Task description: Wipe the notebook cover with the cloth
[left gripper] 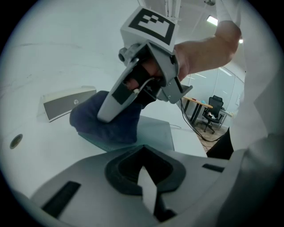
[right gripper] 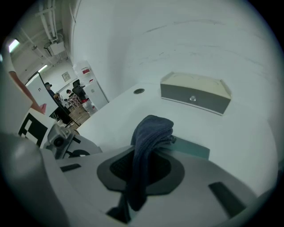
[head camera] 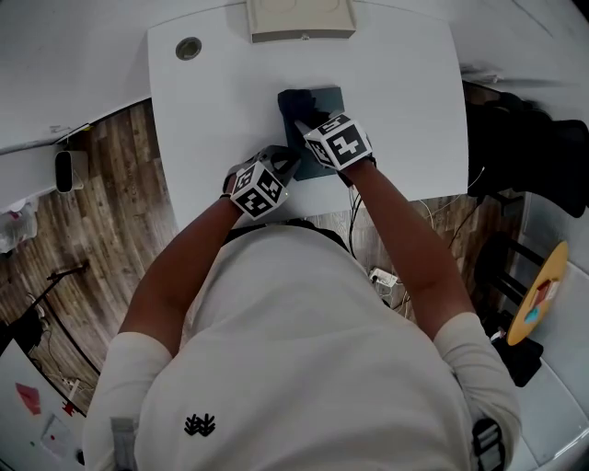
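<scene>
A dark teal notebook [head camera: 326, 101] lies on the white table [head camera: 405, 110]. A dark blue cloth [head camera: 295, 108] is bunched on its far left part. My right gripper [head camera: 308, 125] is shut on the cloth [right gripper: 149, 133], which runs back into its jaws [right gripper: 135, 186] and rests on the notebook [right gripper: 191, 149]. My left gripper [head camera: 283, 164] sits by the notebook's near left corner. Its jaws [left gripper: 147, 188] look shut, with only a thin pale sliver between them. From there I see the right gripper [left gripper: 109, 111] pressing the cloth [left gripper: 104, 126] onto the notebook [left gripper: 156, 135].
A beige box [head camera: 301, 18] stands at the table's far edge, just beyond the notebook. A round cable hole [head camera: 189, 48] is at the far left. The near table edge lies just behind the grippers. Cables [head camera: 382, 276] and a black chair [head camera: 534, 156] are on the floor to the right.
</scene>
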Demonstrator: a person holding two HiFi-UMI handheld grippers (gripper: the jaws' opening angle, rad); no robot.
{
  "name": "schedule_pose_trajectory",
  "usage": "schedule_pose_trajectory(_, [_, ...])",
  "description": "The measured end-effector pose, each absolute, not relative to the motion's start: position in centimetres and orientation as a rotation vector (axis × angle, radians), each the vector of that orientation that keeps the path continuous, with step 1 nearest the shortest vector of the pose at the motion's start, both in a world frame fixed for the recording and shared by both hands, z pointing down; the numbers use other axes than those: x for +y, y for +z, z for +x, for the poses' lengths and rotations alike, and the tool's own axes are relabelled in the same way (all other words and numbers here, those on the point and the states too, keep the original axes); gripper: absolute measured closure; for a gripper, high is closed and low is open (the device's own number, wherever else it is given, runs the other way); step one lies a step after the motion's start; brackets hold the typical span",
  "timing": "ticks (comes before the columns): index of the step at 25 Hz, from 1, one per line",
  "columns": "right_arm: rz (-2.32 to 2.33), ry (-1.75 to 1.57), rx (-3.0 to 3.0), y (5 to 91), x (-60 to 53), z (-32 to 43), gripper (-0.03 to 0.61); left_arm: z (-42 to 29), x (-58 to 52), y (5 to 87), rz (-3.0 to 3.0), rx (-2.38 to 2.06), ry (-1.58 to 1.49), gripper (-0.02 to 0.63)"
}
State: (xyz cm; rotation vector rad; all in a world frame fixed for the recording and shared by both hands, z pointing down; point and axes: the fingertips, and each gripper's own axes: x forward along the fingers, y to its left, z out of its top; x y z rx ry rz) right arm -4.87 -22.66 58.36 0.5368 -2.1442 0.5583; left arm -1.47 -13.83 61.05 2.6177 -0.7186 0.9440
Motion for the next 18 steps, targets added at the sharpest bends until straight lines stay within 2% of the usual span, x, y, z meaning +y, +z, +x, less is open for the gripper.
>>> schedule_pose_trajectory(6, [0.497, 0.550, -2.110, 59.9, -23.1, -5.7, 0.534, -1.3, -13.7, 61.2, 2.619, -0.718, 0.948, 0.609])
schedule_pose_trajectory(18, [0.632, 0.564, -2.035, 60.6, -27.2, 1.1, 0.534, -1.8, -13.5, 61.1, 2.630, -0.698, 0.947, 0.609])
